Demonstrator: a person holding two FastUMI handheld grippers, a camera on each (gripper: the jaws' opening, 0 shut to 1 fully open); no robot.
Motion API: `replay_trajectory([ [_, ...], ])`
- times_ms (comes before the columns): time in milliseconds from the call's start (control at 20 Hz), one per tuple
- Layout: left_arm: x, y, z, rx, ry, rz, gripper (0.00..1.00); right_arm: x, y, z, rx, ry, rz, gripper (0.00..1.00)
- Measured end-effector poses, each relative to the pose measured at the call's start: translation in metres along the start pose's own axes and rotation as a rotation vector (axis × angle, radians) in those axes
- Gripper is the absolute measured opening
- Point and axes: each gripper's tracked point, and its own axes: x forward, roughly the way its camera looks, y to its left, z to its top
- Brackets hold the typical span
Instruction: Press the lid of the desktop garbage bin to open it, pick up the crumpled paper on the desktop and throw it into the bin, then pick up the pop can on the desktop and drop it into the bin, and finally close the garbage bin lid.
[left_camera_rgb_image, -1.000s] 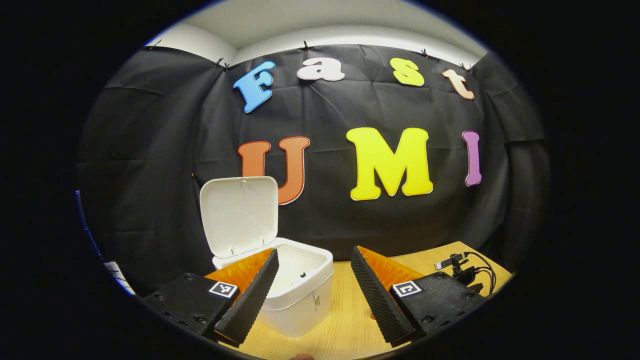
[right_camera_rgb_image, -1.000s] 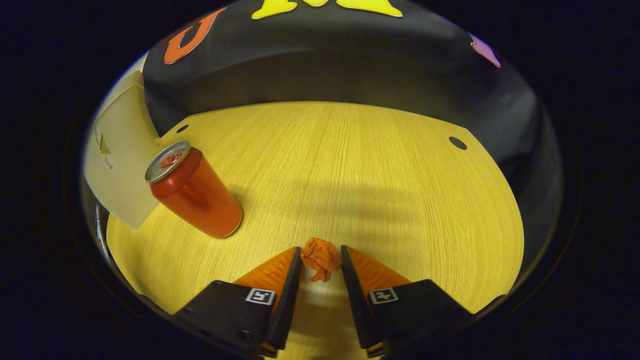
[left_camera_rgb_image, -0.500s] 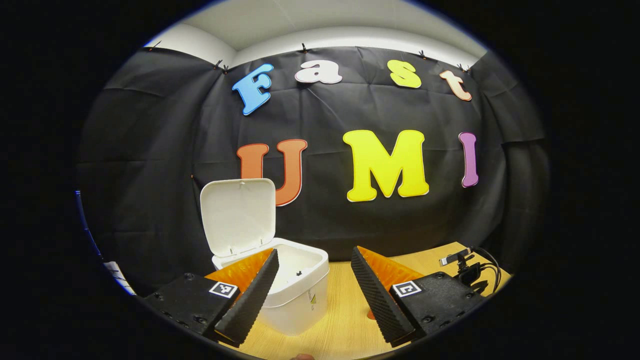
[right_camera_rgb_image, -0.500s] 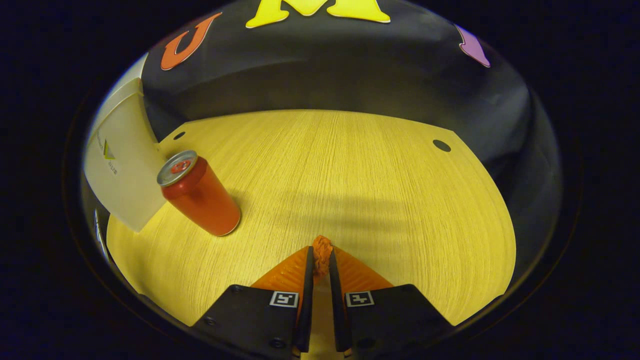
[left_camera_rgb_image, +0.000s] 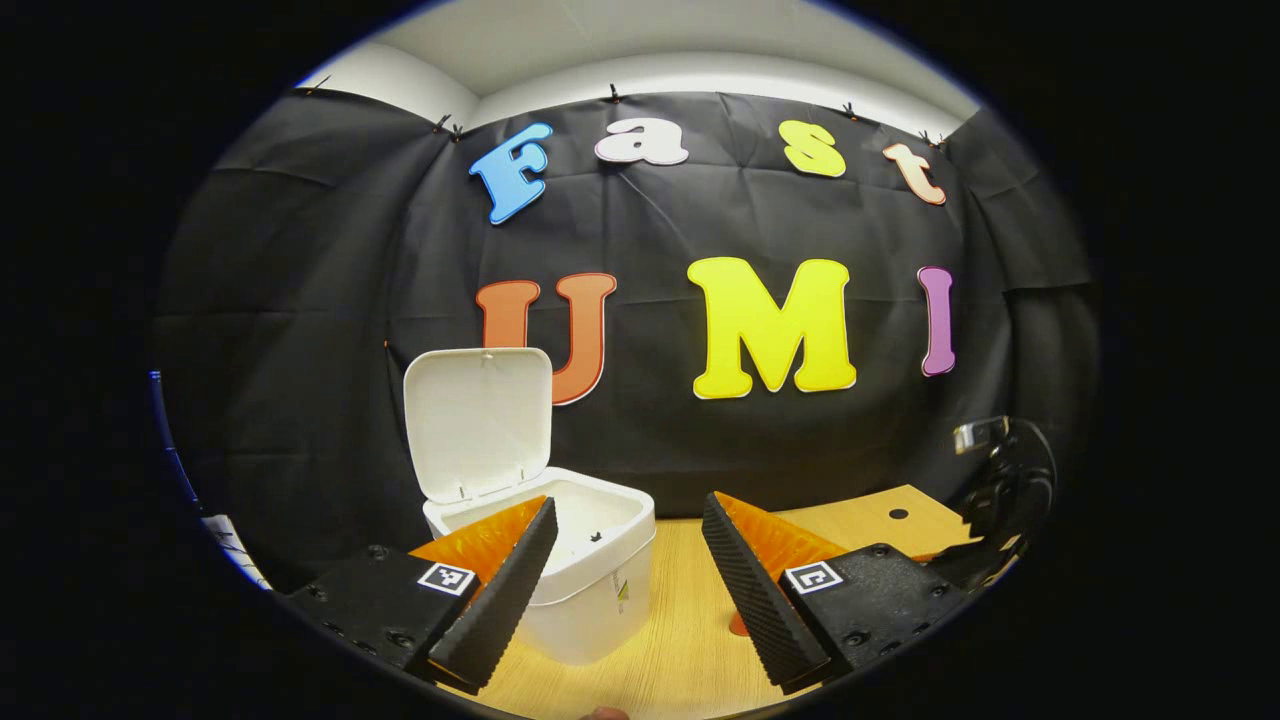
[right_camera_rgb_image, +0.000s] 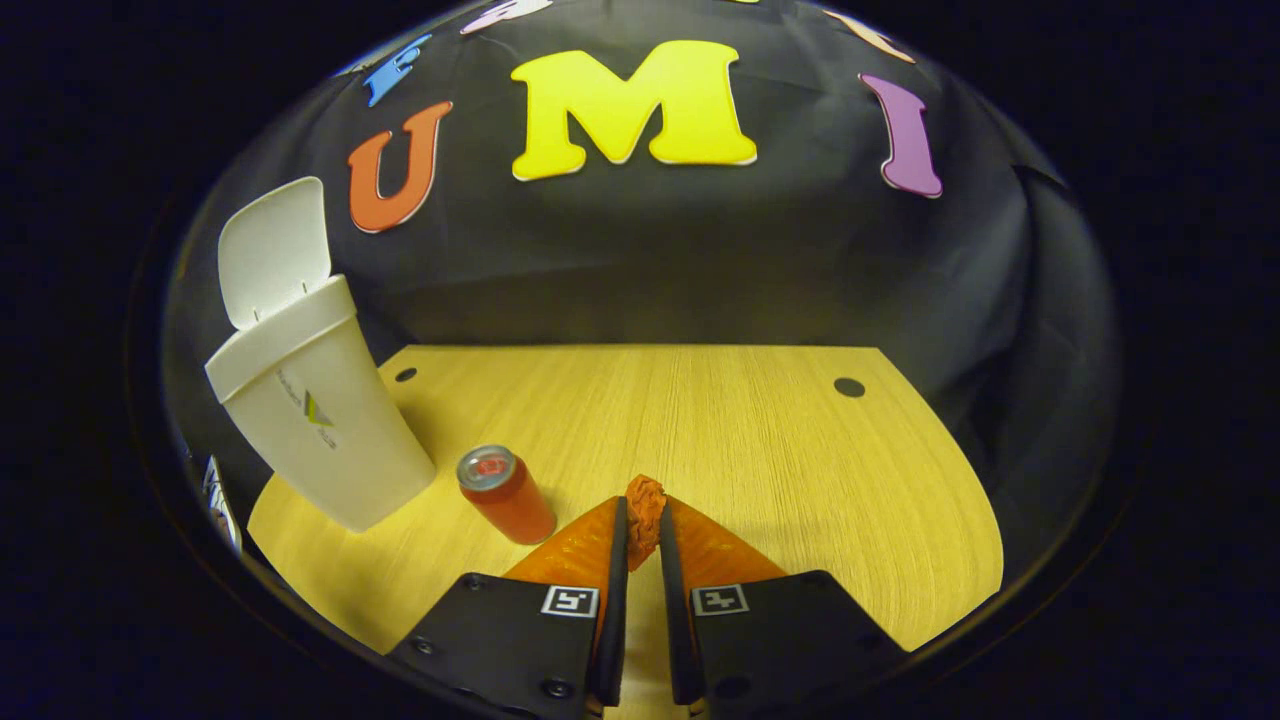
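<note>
— Right gripper (right_camera_rgb_image: 640, 520)?
— Clenched on the crumpled paper (right_camera_rgb_image: 645, 503), bottom centre of the right gripper view, raised above the desktop (right_camera_rgb_image: 760, 440).
— Left gripper (left_camera_rgb_image: 625, 560)?
— Released, fingers spread wide at the bottom of the left gripper view, gripping nothing.
— Garbage bin (right_camera_rgb_image: 320, 440)?
— Left side of the right gripper view, lid (right_camera_rgb_image: 275, 250) tipped up and open; lower left of centre in the left gripper view, partly behind one finger.
— Pop can (right_camera_rgb_image: 505, 493)?
— Upright, lower left of centre, just beside the bin.

A light wooden table (right_camera_rgb_image: 760, 440) stands before the black cloth wall (right_camera_rgb_image: 650, 250).
</note>
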Motion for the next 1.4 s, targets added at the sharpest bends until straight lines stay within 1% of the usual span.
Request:
replay_trajectory([
  [200, -0.001, 0.005, -0.001, -0.003, 0.002, 0.003, 0.96, -0.028, 0.030, 0.064, -0.054, -0.176, 0.038, 0.19],
  [500, -0.002, 0.022, 0.001, -0.006, -0.001, 0.019, 0.96, -0.059, 0.085, 0.119, -0.110, -0.300, 0.120, 0.19],
  [750, -0.003, 0.039, 0.003, 0.000, -0.003, 0.033, 0.96, -0.068, 0.128, 0.146, -0.113, -0.344, 0.193, 0.19],
  [900, -0.005, 0.050, 0.002, 0.001, 0.001, 0.040, 0.96, -0.070, 0.161, 0.156, -0.110, -0.347, 0.270, 0.19],
  [1050, -0.007, 0.064, 0.006, 0.008, -0.003, 0.057, 0.96, -0.067, 0.192, 0.163, -0.122, -0.348, 0.331, 0.19],
  [1400, -0.011, 0.101, 0.010, 0.024, -0.016, 0.128, 0.96, -0.056, 0.274, 0.172, -0.180, -0.350, 0.480, 0.19],
])
